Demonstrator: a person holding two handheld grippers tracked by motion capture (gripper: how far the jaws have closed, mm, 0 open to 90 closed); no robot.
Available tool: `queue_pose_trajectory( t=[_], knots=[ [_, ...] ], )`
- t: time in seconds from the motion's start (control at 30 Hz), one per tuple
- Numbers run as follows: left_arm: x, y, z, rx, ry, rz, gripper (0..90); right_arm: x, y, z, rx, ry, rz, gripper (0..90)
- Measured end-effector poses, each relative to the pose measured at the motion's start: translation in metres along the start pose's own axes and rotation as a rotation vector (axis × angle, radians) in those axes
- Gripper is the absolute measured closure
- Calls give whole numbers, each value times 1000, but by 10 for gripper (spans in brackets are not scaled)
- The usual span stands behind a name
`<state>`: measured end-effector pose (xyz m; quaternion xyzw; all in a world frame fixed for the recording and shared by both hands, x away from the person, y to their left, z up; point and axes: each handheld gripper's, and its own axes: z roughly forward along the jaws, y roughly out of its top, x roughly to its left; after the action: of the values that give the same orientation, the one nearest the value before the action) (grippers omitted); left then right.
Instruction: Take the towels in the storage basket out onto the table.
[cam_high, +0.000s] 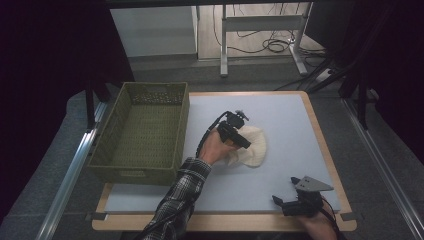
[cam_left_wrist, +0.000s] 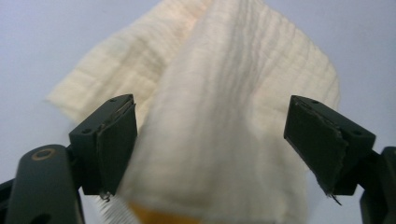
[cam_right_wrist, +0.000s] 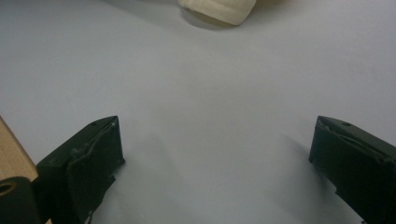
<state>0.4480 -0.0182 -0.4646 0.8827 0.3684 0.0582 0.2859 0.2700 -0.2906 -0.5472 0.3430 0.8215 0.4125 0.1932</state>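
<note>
Right gripper (cam_high: 286, 199) is sitting nearest us at the front right edge of the table (cam_high: 320, 140), jaws spread wide over bare pale mat, holding nothing. We're seeing its grey three-cornered plate on top in the high view, and a strip of wooden table edge at lower left in the right gripper view (cam_right_wrist: 212, 172).

Left gripper (cam_high: 239, 137) is working farther in, around mid-table, with the hand (cam_high: 216, 147) and plaid sleeve (cam_high: 181, 200) reaching in from the bottom. We're reading its jaws as open too: the cream cloth (cam_high: 255, 146) is bunching up between them in the left gripper view (cam_left_wrist: 205, 154), and the left pad is touching or nearly touching the fabric while the right pad is standing clear of it. No clamp on the cloth.

Cloth is lying crumpled on the mat, just right of the green woven basket (cam_high: 145, 172), not touching it. Basket is occupying the table's left side.
</note>
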Motion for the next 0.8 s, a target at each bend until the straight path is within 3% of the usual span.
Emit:
queue_pose_trajectory(
  t=[0.27,0.53,0.7,0.8],
  knots=[
    [5,-17,-23,-57,26,-20,209,0,0,-1,-2,1,-1,36],
    [2,-33,-38,-104,36,-35,246,-1,2,-3,8,5,21,62],
    [-3,-51,-41,-105,64,-26,310,-3,9,-8,-4,23,37,137],
    [-2,-61,-38,-117,61,-49,351,-5,17,-9,-22,62,59,228]
  ],
)
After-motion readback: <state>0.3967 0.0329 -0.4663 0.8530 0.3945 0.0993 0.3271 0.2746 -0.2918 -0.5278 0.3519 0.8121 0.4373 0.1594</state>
